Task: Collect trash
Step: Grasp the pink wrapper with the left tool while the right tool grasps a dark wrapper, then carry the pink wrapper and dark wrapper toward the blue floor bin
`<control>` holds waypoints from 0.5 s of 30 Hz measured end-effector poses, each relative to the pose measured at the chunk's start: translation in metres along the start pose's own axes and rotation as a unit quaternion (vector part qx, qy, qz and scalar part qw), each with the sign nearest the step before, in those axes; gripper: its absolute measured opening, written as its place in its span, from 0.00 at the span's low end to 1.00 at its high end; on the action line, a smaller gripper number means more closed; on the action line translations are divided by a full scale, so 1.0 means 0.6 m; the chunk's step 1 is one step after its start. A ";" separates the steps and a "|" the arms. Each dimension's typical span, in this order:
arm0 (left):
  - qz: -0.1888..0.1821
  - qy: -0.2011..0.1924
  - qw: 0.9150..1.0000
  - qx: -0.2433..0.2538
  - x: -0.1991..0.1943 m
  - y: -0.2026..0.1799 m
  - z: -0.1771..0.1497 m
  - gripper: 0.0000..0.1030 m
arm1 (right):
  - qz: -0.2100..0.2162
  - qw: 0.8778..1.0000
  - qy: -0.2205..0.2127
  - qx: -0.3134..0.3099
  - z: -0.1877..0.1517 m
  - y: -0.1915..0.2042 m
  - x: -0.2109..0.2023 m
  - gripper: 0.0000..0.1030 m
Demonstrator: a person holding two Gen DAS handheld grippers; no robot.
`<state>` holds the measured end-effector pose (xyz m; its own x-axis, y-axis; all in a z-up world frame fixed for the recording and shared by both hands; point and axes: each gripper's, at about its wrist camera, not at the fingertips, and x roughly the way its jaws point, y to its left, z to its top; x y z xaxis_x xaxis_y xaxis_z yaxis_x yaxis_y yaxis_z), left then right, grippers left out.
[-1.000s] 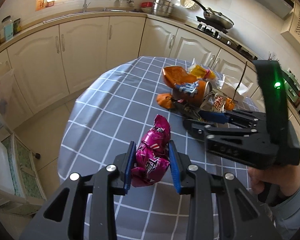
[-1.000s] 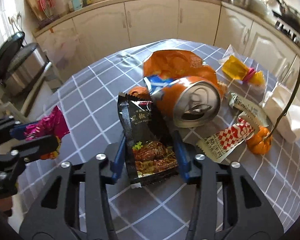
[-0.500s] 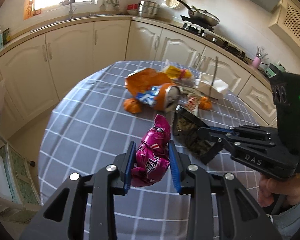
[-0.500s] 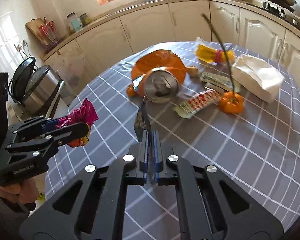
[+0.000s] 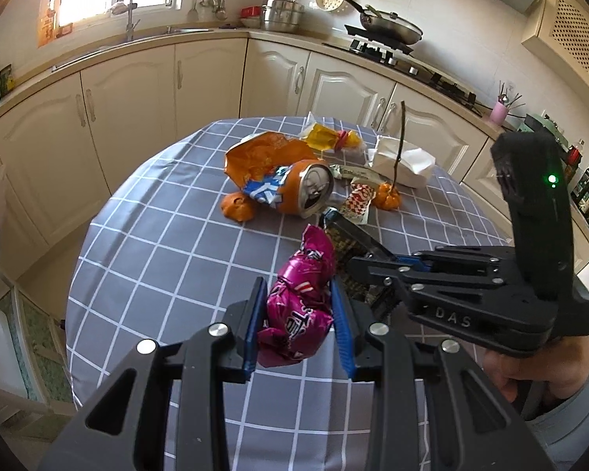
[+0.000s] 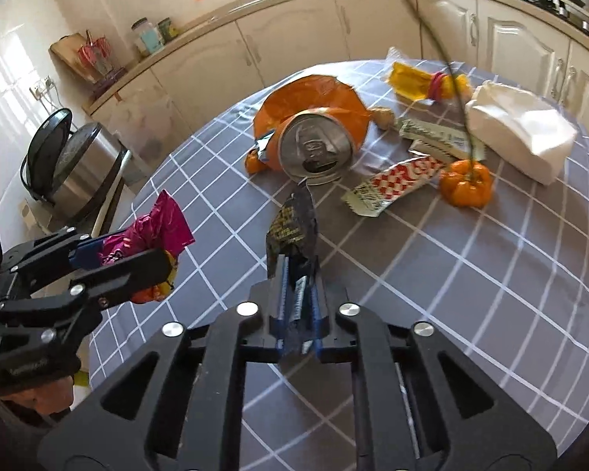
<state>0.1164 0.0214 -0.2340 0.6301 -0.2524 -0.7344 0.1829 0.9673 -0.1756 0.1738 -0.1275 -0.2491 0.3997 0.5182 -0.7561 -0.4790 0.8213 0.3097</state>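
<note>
- Trash is split between my two grippers and the round table (image 5: 145,259) with its grey checked cloth.
- My left gripper (image 5: 298,316) is clamped on a crumpled magenta snack wrapper (image 5: 298,302), blue pads pressing both its sides, and the wrapper is lifted clear of the cloth.
- My right gripper (image 6: 297,306) pinches a black snack packet (image 6: 292,227) edge-on; its jaws stand narrow and have just eased slightly apart, with the packet between the pads, sticking up toward 12 o'clock.
- From the right wrist camera, the left gripper (image 6: 125,263) with its magenta wrapper sits at 9 o'clock of the black packet, apart from it.
- The rest of the litter lies at 12 o'clock on the table: a crushed orange drink can (image 6: 314,149) on its side with its open top facing me, and an orange foil bag (image 6: 314,98) just behind it, touching.
- A red-and-white checked wrapper (image 6: 396,184) lies at 3 o'clock of the can, and a yellow packet (image 6: 416,80) sits farther back.
- A small orange pumpkin (image 6: 467,182) with a long thin stem stands beside the checked wrapper, and a white tissue pack (image 6: 526,129) is at its 1 o'clock.
- An open-lidded steel bin (image 6: 70,168) stands on the floor at 10 o'clock, off the table's edge.
</note>
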 end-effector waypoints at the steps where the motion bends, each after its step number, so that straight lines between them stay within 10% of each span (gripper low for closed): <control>1: 0.001 0.000 1.000 -0.001 0.000 0.001 0.000 0.30 | 0.004 1.000 0.000 -0.005 -0.002 0.003 -0.001 0.08; 15: -0.037 -0.005 0.999 0.036 0.006 -0.079 0.028 0.30 | 0.000 0.992 -0.098 0.083 -0.056 -0.084 -0.166 0.03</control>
<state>0.1226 -0.0260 -0.2170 0.6200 -0.3237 -0.7147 0.2835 0.9418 -0.1806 0.1317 -0.2284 -0.2088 0.5518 0.5409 -0.6348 -0.3500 0.8411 0.4124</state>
